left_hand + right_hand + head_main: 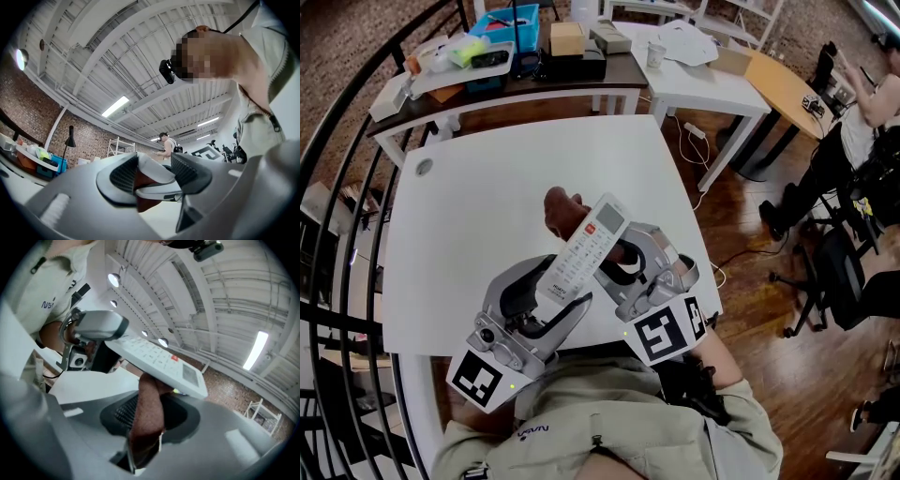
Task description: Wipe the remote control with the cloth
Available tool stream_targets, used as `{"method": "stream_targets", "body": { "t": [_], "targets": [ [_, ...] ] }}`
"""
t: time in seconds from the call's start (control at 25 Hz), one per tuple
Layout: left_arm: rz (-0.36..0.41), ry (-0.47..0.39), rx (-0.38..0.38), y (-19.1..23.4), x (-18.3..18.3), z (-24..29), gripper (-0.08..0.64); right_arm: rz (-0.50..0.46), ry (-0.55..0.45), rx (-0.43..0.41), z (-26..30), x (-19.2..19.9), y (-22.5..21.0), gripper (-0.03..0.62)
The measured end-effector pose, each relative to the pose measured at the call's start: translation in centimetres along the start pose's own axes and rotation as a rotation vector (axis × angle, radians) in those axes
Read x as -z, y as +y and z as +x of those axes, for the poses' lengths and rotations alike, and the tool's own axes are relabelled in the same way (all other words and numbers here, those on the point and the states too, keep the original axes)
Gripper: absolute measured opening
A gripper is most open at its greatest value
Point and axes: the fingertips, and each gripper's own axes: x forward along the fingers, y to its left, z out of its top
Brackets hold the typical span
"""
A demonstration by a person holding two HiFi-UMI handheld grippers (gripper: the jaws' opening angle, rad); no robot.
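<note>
The long white remote control (586, 251) with rows of pale buttons and a red key near its small screen is held in the air above the near half of a white square table (487, 187), tilted with its screen end pointing up and away from me. My left gripper (570, 289) has its jaws pressed onto the remote's lower end from both sides, and its own view shows the white casing wedged between the ribbed pads. My right gripper (614, 255) pinches a reddish-brown cloth (562, 214). The fabric stands up between the closed jaws and touches the remote's underside near the screen end. From the head view the cloth shows as a bunched lump just behind the remote's left edge. Beyond the table, a dark-topped side table (581, 80) carries a blue plastic bin (502, 23) and a cardboard box (566, 37). A black metal railing (356, 122) curves along the left, and a wooden floor (741, 225) lies to the right.
</note>
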Motion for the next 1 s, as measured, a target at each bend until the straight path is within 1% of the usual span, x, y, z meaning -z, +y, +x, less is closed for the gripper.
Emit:
{"method": "stream_targets", "body": {
  "t": [0.24,0.4,0.56,0.84,1.0],
  "targets": [
    [0.016,0.009,-0.004,-0.1,0.2,0.0,0.235,0.038,0.034,0.032,-0.2,0.8,-1.2,0.118],
    [0.031,0.016,-0.001,-0.2,0.3,0.0,0.233,0.087,0.050,0.057,-0.2,1.5,-2.1,0.118],
    [0.043,0.018,-0.005,-0.1,0.5,0.0,0.232,0.140,0.048,0.063,-0.5,1.8,-2.7,0.118],
    [0.057,0.018,-0.023,0.4,0.6,0.1,0.232,0.151,0.056,0.057,-0.9,1.3,-2.4,0.118],
    [0.063,0.022,-0.046,1.0,0.8,0.0,0.227,0.157,0.041,0.049,-1.0,0.6,-1.9,0.118]
  ]
}}
